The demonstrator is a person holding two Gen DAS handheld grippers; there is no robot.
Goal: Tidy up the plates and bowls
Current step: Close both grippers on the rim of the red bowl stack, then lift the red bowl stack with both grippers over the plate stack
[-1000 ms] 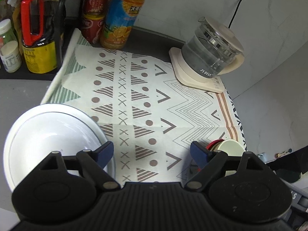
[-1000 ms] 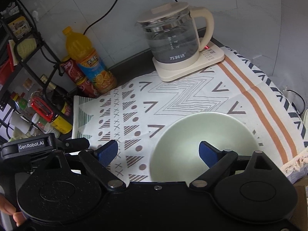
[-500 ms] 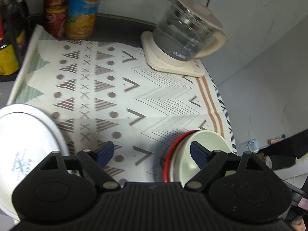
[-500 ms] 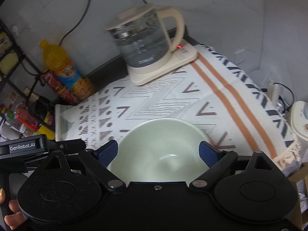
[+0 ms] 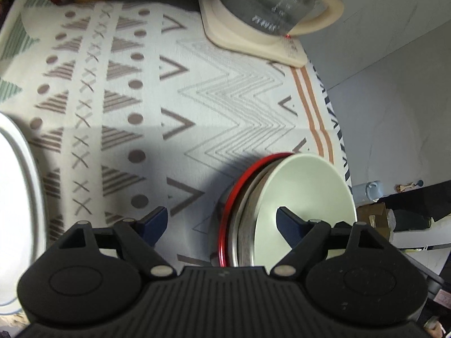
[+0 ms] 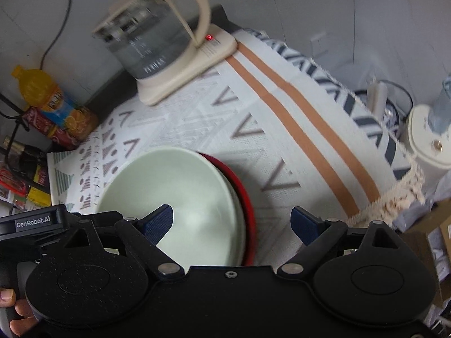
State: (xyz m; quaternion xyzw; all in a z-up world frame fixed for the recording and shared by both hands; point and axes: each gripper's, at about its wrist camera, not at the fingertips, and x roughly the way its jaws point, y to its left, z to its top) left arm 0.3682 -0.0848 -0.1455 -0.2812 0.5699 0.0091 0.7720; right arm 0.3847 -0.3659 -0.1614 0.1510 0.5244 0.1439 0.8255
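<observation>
1. Both views have swung toward the right end of the table since a second ago: the white plate [image 5: 19,211] has slid to the left margin, and the pale green bowl [image 5: 304,197] now fills the near ground.
2. Left hand-held gripper [image 5: 222,222] is closing slightly but wide; its jaws straddle the bowl's rim without pressing it.
3. Right hand-held gripper [image 6: 232,222] stands wide on the opposite rim, empty.
4. The bowl sits in a stack, over a grey dish and a red plate [image 6: 242,194], near the table's right edge; a one-sided pinch could tip it or drag the stack off.
5. Farther back, the glass kettle [image 6: 152,45] could be knocked by a careless lift.
</observation>
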